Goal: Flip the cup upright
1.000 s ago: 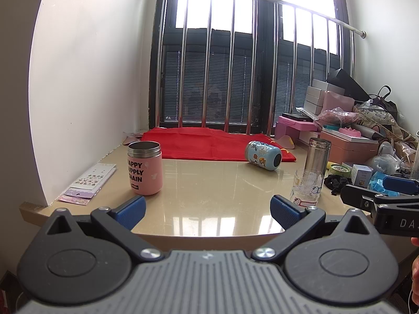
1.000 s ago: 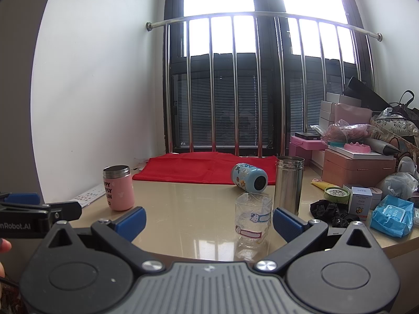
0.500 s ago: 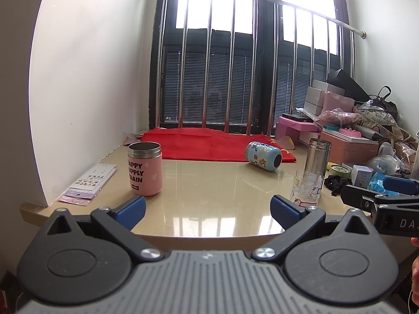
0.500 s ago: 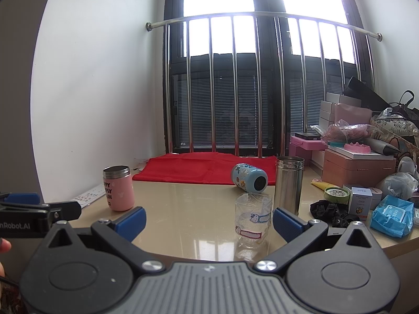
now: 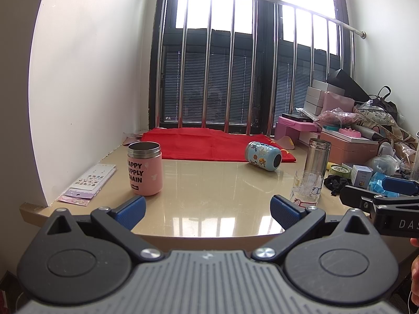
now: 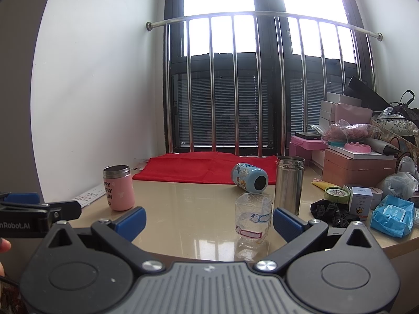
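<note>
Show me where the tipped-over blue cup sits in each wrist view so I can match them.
Left wrist: blue cup lies on its side right of centre, at the red cloth's front edge.
Right wrist: blue cup lies near centre, just left of the steel flask.
Shared landmark: the upright pink cup at left in both.
</note>
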The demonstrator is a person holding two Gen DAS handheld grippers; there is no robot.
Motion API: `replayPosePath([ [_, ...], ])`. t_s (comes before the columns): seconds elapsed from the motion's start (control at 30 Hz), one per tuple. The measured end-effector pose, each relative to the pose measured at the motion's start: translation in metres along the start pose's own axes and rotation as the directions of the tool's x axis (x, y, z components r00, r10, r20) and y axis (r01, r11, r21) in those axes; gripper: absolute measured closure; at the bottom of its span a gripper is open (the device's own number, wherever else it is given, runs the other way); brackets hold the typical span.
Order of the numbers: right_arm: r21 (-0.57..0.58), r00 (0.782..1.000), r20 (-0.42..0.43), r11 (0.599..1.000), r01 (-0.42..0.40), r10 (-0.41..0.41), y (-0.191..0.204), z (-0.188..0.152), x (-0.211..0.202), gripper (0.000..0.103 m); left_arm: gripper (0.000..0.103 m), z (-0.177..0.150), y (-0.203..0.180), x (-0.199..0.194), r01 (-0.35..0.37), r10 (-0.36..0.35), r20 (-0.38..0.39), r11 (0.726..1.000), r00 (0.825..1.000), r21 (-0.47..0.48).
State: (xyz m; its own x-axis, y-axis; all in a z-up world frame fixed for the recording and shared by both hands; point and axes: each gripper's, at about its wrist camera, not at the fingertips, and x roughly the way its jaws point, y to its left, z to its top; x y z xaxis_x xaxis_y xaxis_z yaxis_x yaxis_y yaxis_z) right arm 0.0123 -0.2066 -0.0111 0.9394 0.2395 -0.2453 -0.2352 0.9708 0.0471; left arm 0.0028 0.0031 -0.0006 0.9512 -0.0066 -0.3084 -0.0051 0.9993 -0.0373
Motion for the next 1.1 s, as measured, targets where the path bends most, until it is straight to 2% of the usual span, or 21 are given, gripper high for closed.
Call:
replayPosePath([
  [0.23, 0.008, 1.0, -0.006, 1.0, 0.002, -0.002, -0.004, 0.003, 0.01, 0.0, 0.0, 0.006, -0.004, 0.006, 0.006, -0.006, -0.006, 1.0, 1.0, 0.001],
  [0.53, 0.049, 1.0, -0.024, 0.999, 0.004, -0.003, -0.016, 0.023, 0.042, 0.0, 0.0, 0.031, -0.006, 0.053, 0.031, -0.031, -0.046, 1.0, 0.998, 0.006],
  [0.83, 0.072, 0.999, -0.052, 0.997, 0.013, -0.01, -0.039, 0.061, 0.119, 0.0, 0.0, 0.07, -0.008, 0.139, 0.032, -0.03, -0.104, 0.999, 0.994, 0.024],
  [1.1, 0.14, 0.994, -0.104, 0.989, 0.041, -0.026, -0.061, 0.097, 0.222, 0.0, 0.0, 0.119, -0.012, 0.256, 0.037, -0.031, -0.173, 0.999, 0.984, 0.03],
])
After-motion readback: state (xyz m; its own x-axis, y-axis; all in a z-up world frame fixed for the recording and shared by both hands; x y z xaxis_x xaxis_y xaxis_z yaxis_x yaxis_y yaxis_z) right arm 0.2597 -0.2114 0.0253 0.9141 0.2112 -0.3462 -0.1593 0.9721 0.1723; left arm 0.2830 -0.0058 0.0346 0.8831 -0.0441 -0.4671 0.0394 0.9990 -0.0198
